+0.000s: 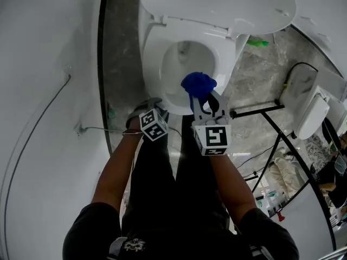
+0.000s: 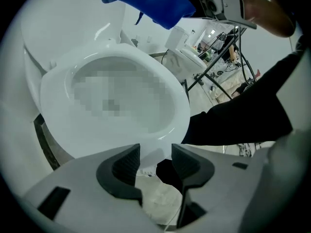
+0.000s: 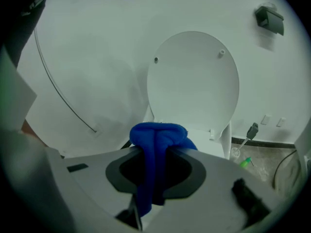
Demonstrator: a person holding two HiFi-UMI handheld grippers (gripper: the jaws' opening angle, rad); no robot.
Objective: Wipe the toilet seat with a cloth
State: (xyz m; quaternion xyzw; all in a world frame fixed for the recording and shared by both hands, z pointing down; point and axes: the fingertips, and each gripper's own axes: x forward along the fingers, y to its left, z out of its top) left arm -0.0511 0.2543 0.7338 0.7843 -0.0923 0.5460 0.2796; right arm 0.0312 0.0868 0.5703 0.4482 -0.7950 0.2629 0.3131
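Note:
The white toilet stands with its lid [image 1: 217,4] [image 3: 194,81] raised and its seat [image 1: 157,64] [image 2: 58,110] down. A bunched blue cloth [image 1: 198,84] [image 3: 155,137] hangs just above the seat's front rim, and my right gripper [image 1: 203,97] [image 3: 154,152] is shut on it. In the left gripper view the blue cloth [image 2: 155,4] shows at the top. My left gripper [image 1: 150,110] [image 2: 155,161] is at the seat's front left edge. Its jaws stand apart with nothing pressed between the pads; the seat's front rim lies just beyond them.
A black metal stand [image 1: 271,123] and a white appliance [image 1: 306,102] stand to the right on the grey stone floor. A green item [image 1: 259,42] [image 3: 245,162] lies beside the toilet base. A thin cable [image 1: 49,107] runs over the white curved wall at the left. My black-trousered legs are below.

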